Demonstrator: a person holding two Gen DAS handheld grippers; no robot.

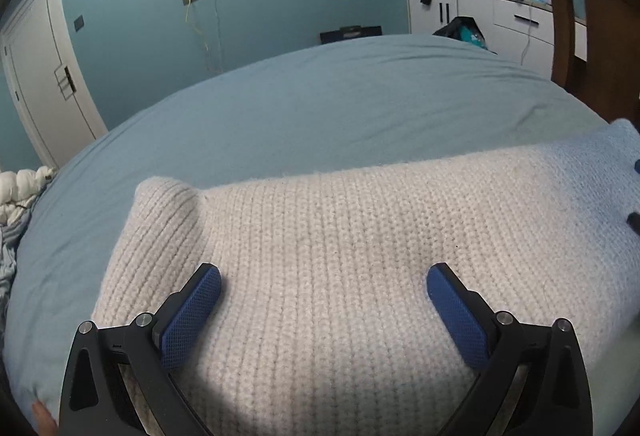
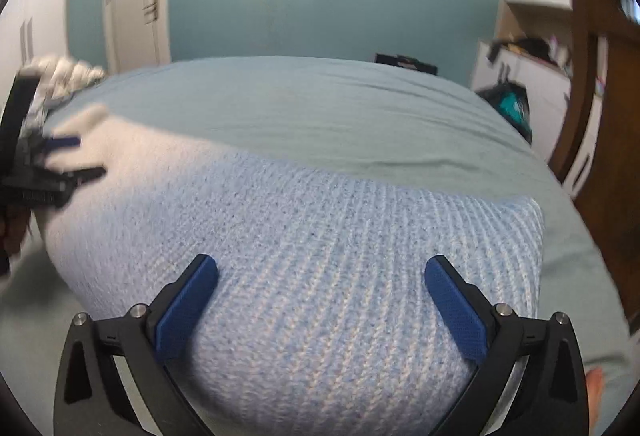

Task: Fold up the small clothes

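Presently, at the bottom of the left wrist view, the left gripper (image 1: 324,282) stands released, its blue pads (image 1: 192,310) wide apart above a knitted sweater (image 1: 340,244) with nothing pinched between them. In the right wrist view the right gripper (image 2: 321,274) is likewise spread wide over the sweater's pale blue end (image 2: 320,236), gripping nothing. The sweater lies flat across the lower half of both frames on a blue-green bed sheet (image 1: 320,96), cream at one end, pale blue at the other. The left gripper also shows, blurred, at the left edge of the right wrist view. Beyond the bed, a white door (image 1: 44,76) stands at upper left. White cabinets (image 1: 480,16) and a brown wooden chair (image 1: 592,36) occupy the upper right.
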